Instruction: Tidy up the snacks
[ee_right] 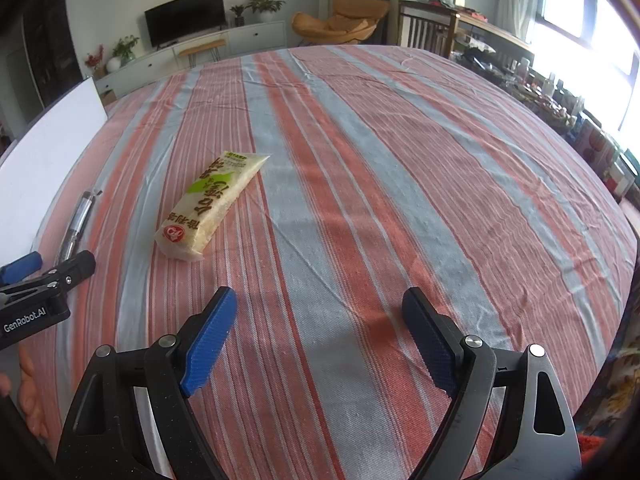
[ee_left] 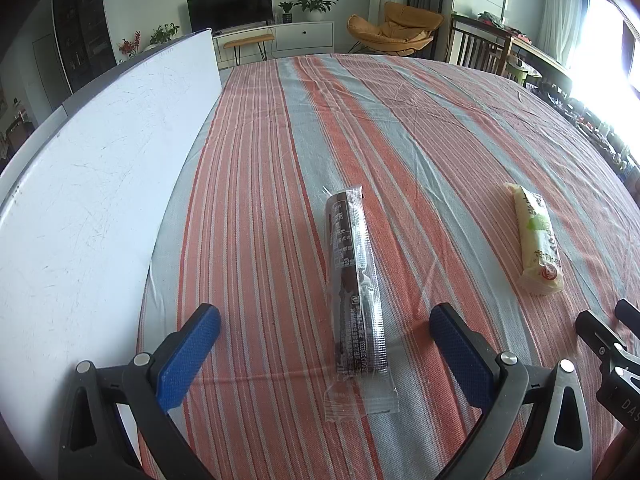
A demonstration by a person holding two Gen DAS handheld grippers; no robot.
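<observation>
Left gripper (ee_left: 325,322) spread around dark snack (ee_left: 354,284), seemingly untouched; right gripper (ee_right: 320,312) spread over striped cloth (ee_right: 360,160)

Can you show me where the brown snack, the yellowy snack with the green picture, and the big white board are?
brown snack (ee_left: 354,292): left wrist view, middle of its dark wrapper.
yellowy snack (ee_right: 210,204): right wrist view, middle of the packet, by the print.
white board (ee_left: 100,168): left wrist view, its flat face.
</observation>
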